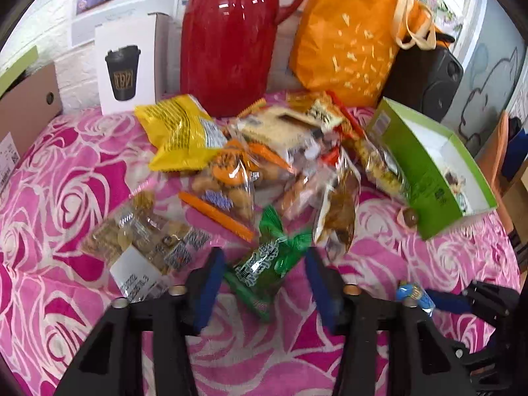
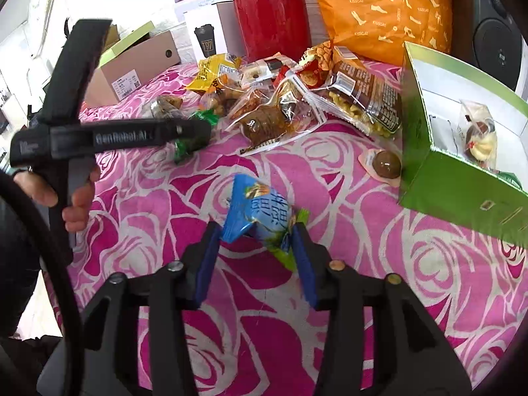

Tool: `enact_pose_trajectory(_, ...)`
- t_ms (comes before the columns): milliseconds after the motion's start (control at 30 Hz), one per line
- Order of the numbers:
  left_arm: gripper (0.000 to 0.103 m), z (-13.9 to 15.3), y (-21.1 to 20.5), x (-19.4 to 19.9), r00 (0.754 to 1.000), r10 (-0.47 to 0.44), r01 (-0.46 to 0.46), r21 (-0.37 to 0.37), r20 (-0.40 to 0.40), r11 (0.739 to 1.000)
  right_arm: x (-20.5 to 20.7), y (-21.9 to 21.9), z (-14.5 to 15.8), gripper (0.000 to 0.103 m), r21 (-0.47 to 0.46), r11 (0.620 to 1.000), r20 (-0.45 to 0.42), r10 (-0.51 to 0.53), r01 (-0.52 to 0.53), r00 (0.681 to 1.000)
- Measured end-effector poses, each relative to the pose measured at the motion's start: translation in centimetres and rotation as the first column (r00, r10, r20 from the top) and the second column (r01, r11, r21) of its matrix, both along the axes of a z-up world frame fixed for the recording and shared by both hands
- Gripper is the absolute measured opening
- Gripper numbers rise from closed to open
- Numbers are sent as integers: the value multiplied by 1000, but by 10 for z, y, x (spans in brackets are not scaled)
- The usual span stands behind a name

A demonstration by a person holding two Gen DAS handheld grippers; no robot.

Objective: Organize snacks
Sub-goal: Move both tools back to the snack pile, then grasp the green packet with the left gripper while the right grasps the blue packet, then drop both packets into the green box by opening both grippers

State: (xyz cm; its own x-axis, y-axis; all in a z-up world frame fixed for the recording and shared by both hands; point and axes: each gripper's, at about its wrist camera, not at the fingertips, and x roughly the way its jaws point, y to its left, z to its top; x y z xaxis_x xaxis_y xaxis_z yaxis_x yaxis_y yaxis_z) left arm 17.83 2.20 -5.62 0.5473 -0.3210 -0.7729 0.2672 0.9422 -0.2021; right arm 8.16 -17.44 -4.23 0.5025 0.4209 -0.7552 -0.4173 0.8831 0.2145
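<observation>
Blue packet (image 2: 260,213) pinched in right tool (image 2: 260,241); left tool (image 1: 264,274) spread around green packet (image 1: 267,260). Next: squeeze left, carry both into green box (image 2: 462,191).

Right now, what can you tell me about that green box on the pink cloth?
The green box is an open cardboard carton, bright green outside and white inside, with small print on its walls. It sits at the right of the rose-patterned cloth, beside the snack pile. Inside lies a clear-wrapped treat, brown and cream. A round brown candy lies against its outer wall. Neither gripper touches it.
</observation>
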Motion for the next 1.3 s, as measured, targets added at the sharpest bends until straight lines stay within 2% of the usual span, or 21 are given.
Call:
enact_pose_trajectory(67, 43, 1, 3, -8, 1000, 6, -6, -7, 2, 1000, -1, 0, 0, 56, -6, 1000, 4, -8, 8, 1000)
enact_pose_trajectory(200, 44, 4, 8, -18, 1000, 11, -11, -42, -4, 999, -2, 0, -2, 58, 13, 1000, -2, -12, 12, 1000)
enact_pose_trajectory(333, 51, 2, 2, -13, 1000, 22, -22, 4, 8, 1000, -1, 1, -7, 59, 15, 1000, -23, -11, 11, 1000)
enact_pose_trajectory(533, 51, -8, -4, 0, 1000, 8, -8, 16, -6, 1000, 5, 1, -11, 59, 24, 999, -38, -24, 25, 999)
enact_pose_trajectory(633, 31, -11, -4, -2, 1000, 1, -1, 1, -22, 1000, 9, 0, -15, 56, 31, 999, -45, -39, 40, 998)
enact_pose_trajectory(667, 28, -10, -3, -4, 1000, 1, -1, -3, -24, 1000, 9, -1, -15, 47, 34, 998, -47, -46, 48, 998)
enact_pose_trajectory(733, 26, -7, -4, -8, 1000, -3, 3, 16, -10, 1000, 9, -4, -13, 41, 51, 997, -52, -57, 60, 997)
enact_pose_trajectory(833, 25, 2, -5, -17, 1000, -6, 6, 19, 17, 1000, 5, -10, -5, 39, 85, 994, -44, -60, 64, 997)
enact_pose_trajectory(967, 25, 24, -5, -31, 999, -12, 14, -26, 52, 1000, -2, -17, 13, 37, 122, 990, -1, -73, 72, 997)
enact_pose_trajectory(1133, 25, 63, -26, -43, 989, -78, 87, -69, 126, 994, -11, -38, 50, 37, 163, 981, 95, -121, 105, 988)
enact_pose_trajectory(1300, 25, 98, -72, -43, 966, -172, 196, -116, 192, 974, -15, -79, 78, 37, 172, 965, 178, -226, 196, 958)
